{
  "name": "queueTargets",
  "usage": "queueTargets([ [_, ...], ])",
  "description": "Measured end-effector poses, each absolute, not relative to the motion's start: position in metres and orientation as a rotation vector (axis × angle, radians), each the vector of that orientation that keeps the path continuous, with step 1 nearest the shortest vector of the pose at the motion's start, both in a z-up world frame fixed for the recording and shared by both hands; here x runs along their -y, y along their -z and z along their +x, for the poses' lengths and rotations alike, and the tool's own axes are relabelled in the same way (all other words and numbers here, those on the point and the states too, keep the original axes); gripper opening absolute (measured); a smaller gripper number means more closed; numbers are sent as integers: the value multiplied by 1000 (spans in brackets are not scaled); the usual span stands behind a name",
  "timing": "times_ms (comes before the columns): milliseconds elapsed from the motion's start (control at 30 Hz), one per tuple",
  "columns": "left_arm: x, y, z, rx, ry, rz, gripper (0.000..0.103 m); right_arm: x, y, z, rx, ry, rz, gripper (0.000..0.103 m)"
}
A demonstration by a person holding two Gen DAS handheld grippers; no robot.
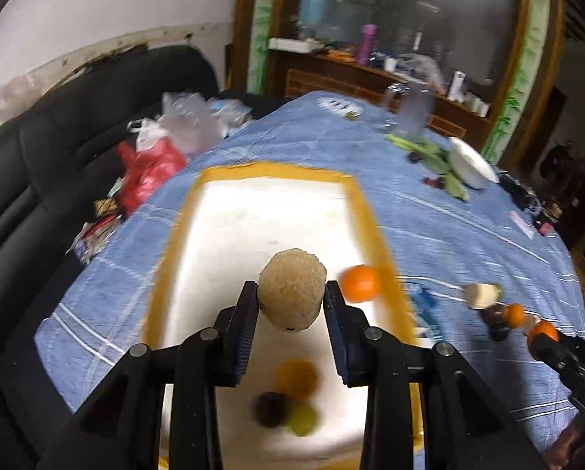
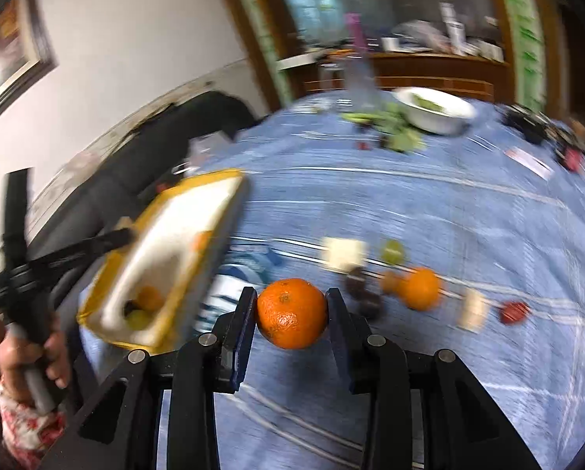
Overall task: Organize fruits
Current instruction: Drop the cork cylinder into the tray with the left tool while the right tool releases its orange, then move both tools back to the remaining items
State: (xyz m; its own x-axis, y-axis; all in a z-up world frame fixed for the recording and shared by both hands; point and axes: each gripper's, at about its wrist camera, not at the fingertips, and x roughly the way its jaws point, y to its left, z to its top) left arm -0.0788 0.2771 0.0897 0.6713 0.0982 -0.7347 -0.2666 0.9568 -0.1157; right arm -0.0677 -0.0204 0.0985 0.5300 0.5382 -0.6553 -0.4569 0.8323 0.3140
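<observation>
I am mid-transfer. The left gripper (image 1: 291, 297) has its jaws clenched on a tan fruit (image 1: 291, 290) above the yellow-rimmed tray (image 1: 364, 211). The right gripper (image 2: 291, 305) grips an orange (image 2: 291, 313) over the bench (image 2: 449, 211). Next: lower each over the tray, release clear of the fruit already inside.

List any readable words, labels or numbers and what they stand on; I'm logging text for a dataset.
None can be read.
Blue-and-white packet beside the yellow-rimmed white tray: print blurred.
Small pink-edged card on the blue checked tablecloth: too blurred.
White bottles on the wooden sideboard: too small.
</observation>
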Motion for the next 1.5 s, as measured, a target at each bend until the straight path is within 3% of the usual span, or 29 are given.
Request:
queueTargets([
  [533,-344,-48,-55,-932,-226,-314,36,-166,-69,-70,-912,-770,-220,39],
  [633,-345,-50,-57,-910,-188,-348,47,-176,-61,-64,-923,-754,-243,40],
  [700,-342,-51,-58,-889,-167,-360,60,-179,-59,-59,-935,-749,-227,40],
  [767,-337,-51,-56,-871,-157,-364,70,-178,-59,-55,-938,-748,-214,46],
  [833,-334,-51,-55,-862,-159,-364,72,-175,-64,-53,-918,-740,-194,61],
  [867,-333,-51,-54,-857,-158,-366,72,-171,-68,-53,-904,-737,-181,62],
  [1167,-345,-51,-44,-849,-150,-386,72,-99,-96,-50,-808,-599,-89,65],
  [1500,-320,-70,-52,-821,-143,-302,73,67,-93,-44,-826,-273,100,65],
])
